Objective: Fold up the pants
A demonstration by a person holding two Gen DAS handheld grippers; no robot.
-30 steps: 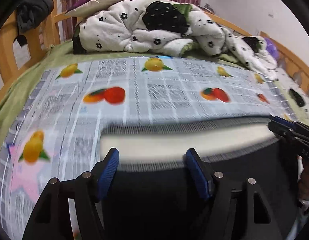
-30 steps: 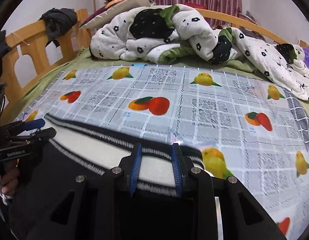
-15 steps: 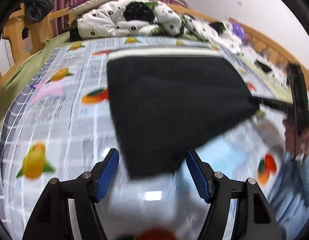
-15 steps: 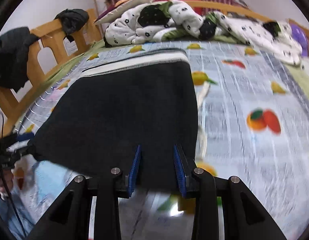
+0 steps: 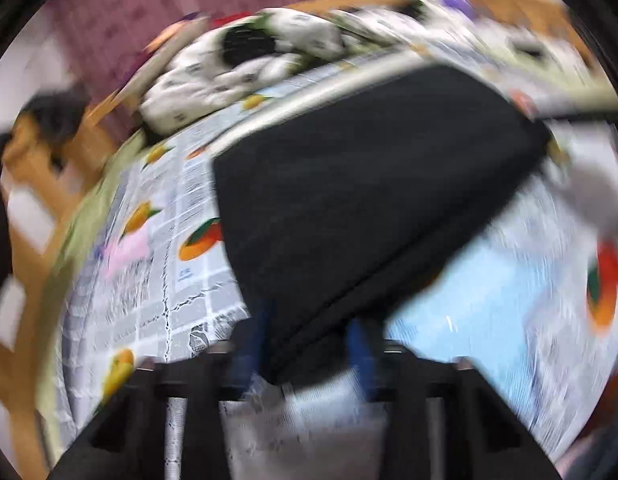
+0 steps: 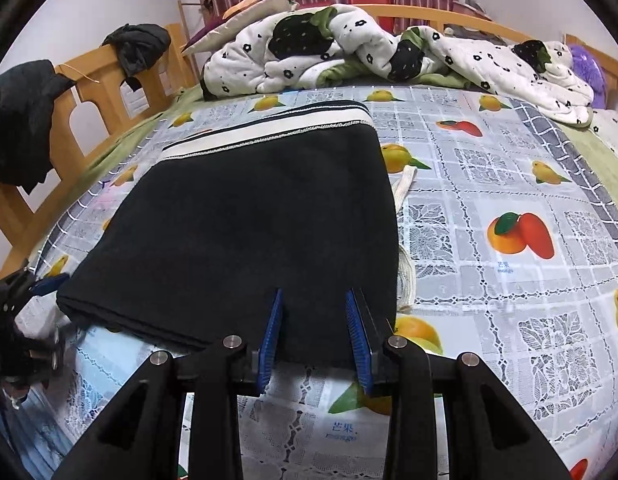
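black pants folded flat on the fruit-print bedsheet, right gripper pinching the near hem, left gripper just closing on the left corner, rumpled quilt beyond

Pants: one pair, black, folded, with one white waistband.
Tongs: two; right tongs at the pants' near edge, left tongs at the near left corner.
Blue pads on the right tongs: two.
Bed: one, with a wooden frame.
Fruit-print cloth: one, spread over the bed.
Quilt: one, white with black flowers, bunched up.
Pillows: one visible.
Dark garments on the bed rail: two.
White drawstring: one.
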